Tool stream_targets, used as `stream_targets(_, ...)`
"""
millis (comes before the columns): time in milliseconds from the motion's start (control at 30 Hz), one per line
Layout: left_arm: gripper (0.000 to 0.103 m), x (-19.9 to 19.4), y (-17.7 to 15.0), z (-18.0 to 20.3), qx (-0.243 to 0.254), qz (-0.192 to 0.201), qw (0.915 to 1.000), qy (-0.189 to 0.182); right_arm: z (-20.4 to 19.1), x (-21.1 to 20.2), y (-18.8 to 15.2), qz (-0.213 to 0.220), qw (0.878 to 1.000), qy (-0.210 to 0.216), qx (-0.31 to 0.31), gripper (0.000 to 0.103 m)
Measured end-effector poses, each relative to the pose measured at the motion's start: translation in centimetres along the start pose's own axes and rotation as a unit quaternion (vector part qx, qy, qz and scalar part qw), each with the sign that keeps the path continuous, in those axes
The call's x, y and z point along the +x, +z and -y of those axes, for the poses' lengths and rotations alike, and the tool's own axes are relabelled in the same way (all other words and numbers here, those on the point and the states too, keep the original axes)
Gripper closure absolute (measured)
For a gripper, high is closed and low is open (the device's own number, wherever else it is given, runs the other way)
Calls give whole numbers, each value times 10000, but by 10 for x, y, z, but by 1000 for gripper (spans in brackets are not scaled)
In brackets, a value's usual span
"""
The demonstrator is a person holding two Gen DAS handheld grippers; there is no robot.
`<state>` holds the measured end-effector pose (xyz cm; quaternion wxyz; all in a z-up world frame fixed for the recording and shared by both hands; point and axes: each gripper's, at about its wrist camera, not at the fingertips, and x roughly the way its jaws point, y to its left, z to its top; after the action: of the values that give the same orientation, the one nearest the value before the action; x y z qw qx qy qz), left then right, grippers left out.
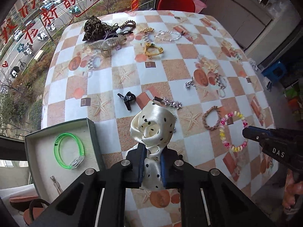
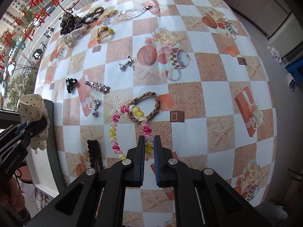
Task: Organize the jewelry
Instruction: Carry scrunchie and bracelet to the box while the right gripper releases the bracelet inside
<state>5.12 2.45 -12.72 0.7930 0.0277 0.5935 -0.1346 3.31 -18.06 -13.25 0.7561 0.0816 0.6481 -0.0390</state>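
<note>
My left gripper (image 1: 152, 151) is shut on a cream polka-dot scrunchie (image 1: 151, 126) and holds it above the table, just right of the open box (image 1: 90, 130). The box holds a green bangle (image 1: 69, 151). My right gripper (image 2: 149, 141) is shut on the pink and yellow spiral bracelet (image 2: 117, 132), whose loop lies on the table. In the left wrist view the right gripper (image 1: 246, 132) touches that bracelet (image 1: 223, 132). In the right wrist view the left gripper (image 2: 40, 123) holds the scrunchie (image 2: 31, 107) at the far left.
A brown braided band (image 2: 147, 107), silver star clip (image 2: 98, 86), black claw clip (image 2: 70, 84), silver charm (image 2: 126, 64) and black comb clip (image 2: 95, 155) lie on the checked tablecloth (image 2: 217, 98). A pile of hair accessories (image 1: 102, 32) lies at the far edge.
</note>
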Motion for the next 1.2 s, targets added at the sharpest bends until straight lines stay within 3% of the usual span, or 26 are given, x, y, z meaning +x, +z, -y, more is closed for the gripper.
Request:
stream_targets(233,85,-29,-6,-10,-108,238,9996,-106,2,-35,-4,228,9992,307,96,94)
stream_targets(567,85,-54,-25,-44,-481,446,9978,-64,-29,-57,1,364,9978,514,-189,94)
stream_targets(900,85,-67,-64,-93,-1017,431,9937,178,-98,-60,12,344,9920,735,-967,94)
stream_targets(1200,85,-71,-113,-146,-1794,321,9821,471,-183,-43,10,116,9774,943,-1887,94)
